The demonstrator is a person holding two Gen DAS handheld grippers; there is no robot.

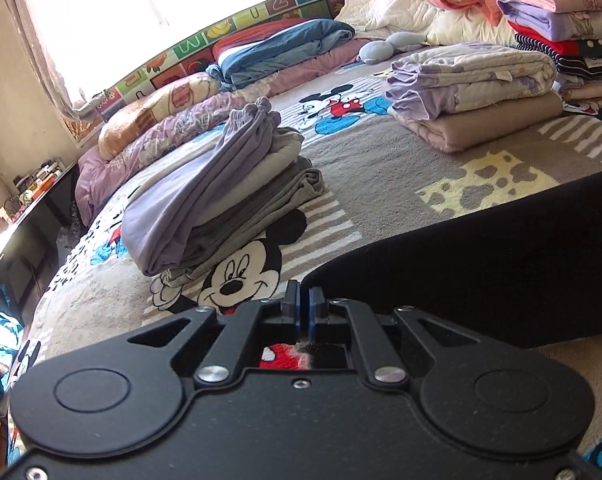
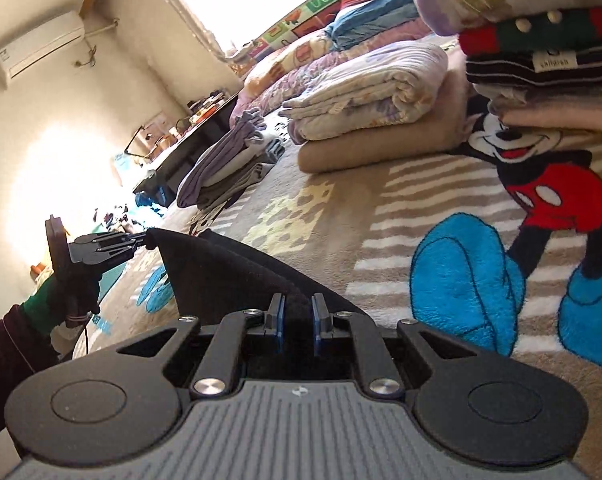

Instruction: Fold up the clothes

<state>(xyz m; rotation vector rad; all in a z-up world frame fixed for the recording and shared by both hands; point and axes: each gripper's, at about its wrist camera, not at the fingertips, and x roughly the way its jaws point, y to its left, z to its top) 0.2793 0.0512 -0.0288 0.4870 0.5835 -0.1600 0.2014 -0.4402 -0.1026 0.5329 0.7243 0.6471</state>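
Note:
A black garment (image 1: 481, 256) lies stretched across the Mickey Mouse blanket (image 1: 381, 184) on the bed. My left gripper (image 1: 304, 308) is shut on one corner of it, its blue pads almost touching. The right wrist view shows that same left gripper (image 2: 143, 240) pinching the garment's far corner, held by a gloved hand (image 2: 81, 284) with a green cuff. The black garment (image 2: 229, 276) runs from there to my right gripper (image 2: 299, 320), whose fingers are closed on a thicker fold of the cloth.
A folded purple and grey pile (image 1: 221, 200) sits ahead on the bed. A folded quilt on a beige blanket (image 1: 473, 88) lies to the right, with a tall stack of folded clothes (image 1: 561, 20) behind it. Rolled bedding (image 1: 173, 120) lines the far side. A desk (image 1: 29, 220) stands left.

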